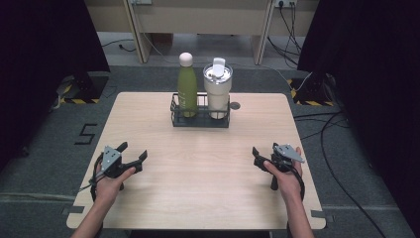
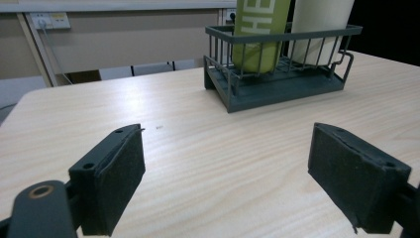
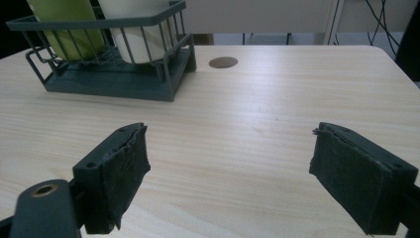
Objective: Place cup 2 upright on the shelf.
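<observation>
Both claws, left claw (image 1: 132,156) and right claw (image 1: 261,157), rest near the bench's (image 1: 208,168) front corners with jaws wide and empty, aimed at the wire rack (image 1: 200,119) by the far edge, which keeps the green bottle (image 1: 186,84) and white tumbler (image 1: 217,89) upright.

Tops of green bottle (image 2: 260,29) and white tumbler (image 2: 319,27) beyond the frame edge.

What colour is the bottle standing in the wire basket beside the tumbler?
Olive green bottle with a beige cap; it shows best in the high view.
</observation>
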Demonstrator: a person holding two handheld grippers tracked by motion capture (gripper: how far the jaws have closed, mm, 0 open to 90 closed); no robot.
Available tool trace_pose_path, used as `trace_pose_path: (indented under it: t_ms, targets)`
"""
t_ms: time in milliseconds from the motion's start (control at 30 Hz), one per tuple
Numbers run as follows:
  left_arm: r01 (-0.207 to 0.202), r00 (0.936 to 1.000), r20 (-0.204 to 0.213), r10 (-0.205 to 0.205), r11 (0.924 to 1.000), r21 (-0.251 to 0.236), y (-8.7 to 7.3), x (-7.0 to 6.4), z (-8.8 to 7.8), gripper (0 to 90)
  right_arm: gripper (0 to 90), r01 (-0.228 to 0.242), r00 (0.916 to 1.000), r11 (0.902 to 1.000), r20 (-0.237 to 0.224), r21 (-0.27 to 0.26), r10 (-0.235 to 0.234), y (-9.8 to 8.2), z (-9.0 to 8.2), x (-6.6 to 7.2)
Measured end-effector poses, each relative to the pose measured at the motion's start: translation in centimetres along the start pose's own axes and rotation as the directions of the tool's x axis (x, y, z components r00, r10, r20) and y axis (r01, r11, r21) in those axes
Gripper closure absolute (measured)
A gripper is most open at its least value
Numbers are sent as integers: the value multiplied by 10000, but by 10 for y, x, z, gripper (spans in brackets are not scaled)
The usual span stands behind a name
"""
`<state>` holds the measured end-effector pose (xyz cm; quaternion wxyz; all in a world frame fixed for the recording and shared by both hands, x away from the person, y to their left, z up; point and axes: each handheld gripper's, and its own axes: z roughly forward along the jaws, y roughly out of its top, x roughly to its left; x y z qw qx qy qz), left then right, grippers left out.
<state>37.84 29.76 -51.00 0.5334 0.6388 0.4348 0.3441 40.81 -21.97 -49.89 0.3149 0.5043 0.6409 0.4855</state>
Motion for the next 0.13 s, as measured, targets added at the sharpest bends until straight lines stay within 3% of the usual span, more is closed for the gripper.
trace_pose_path:
  t_ms: [133]
  targets:
    - [-19,10000,15,19,10000,31,-3,-1,-1,137,109,-68,9998,9996,-210,-270,63,3,-2,1]
